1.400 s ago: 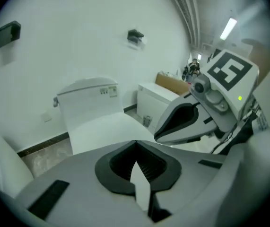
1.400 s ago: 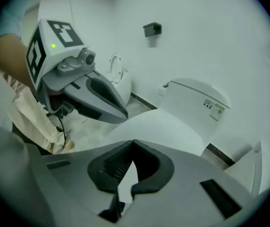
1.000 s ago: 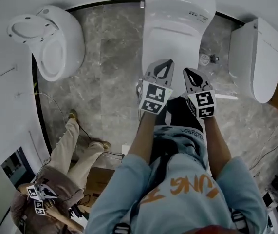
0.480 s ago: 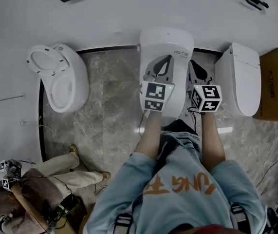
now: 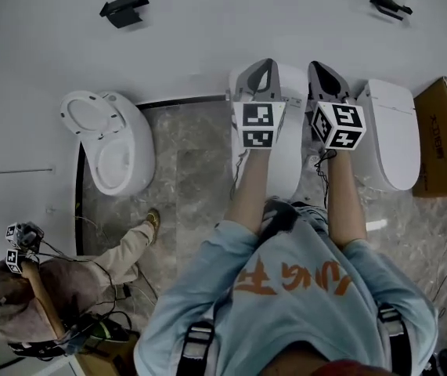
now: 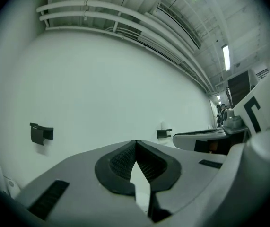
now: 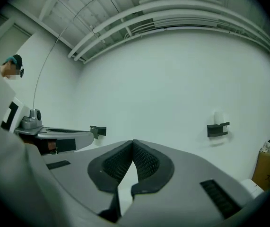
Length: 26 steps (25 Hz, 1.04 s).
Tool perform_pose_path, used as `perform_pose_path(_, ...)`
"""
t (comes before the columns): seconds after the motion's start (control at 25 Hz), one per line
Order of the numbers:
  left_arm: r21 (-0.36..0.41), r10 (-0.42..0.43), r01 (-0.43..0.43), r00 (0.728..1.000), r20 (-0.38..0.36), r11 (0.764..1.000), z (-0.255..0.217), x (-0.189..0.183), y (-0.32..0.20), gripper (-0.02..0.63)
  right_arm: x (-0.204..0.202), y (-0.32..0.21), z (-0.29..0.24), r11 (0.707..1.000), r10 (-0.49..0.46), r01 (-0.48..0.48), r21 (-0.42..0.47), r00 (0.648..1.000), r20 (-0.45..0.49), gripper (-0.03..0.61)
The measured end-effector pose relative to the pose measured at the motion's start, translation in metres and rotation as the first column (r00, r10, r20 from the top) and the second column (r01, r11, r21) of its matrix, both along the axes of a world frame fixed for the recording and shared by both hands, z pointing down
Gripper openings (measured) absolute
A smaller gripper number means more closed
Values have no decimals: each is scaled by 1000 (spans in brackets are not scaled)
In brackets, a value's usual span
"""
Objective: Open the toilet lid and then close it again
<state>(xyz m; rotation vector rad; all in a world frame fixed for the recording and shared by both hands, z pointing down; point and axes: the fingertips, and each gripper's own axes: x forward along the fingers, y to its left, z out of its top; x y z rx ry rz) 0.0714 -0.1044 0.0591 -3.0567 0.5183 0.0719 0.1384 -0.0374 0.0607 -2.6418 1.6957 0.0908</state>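
Jaws together, empty, on left gripper (image 5: 264, 63) and right gripper (image 5: 318, 67); both higher above toilet (image 5: 284, 159) than before.

The middle toilet (image 5: 290, 163) stands between the left toilet (image 5: 117, 143) and right toilet (image 5: 391, 131) (cardboard box (image 5: 442, 135) farther right).

Glossy ceramic toilet (image 5: 293, 163), polished stone floor (image 5: 192, 186)

middle toilet (image 5: 287, 163) mostly buried under both forearms (image 5: 252, 186), open or shut, no clue; cardboard box (image 5: 445, 135) chopped off at 3 o'clock; crouching person (image 5: 59, 292) clipped at 8 o'clock
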Motion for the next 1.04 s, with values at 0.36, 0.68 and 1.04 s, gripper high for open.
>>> perform_pose_path(0.36, 44, -24, 24, 1000, -14, 999, -14, 11, 11, 26, 12, 13, -8, 1000, 6, -6, 13, 1000, -30, 12)
perform_pose_path(0.68, 41, -31, 32, 1000, -2, 999, -8, 8, -2, 26, 10, 5, -4, 1000, 1, -1, 14, 1000, -25, 12)
perform_pose_path(1.04, 46, -21, 21, 1000, -1, 999, -5, 7, -5, 26, 5, 0, -4, 1000, -4, 4, 7, 999, -47, 12)
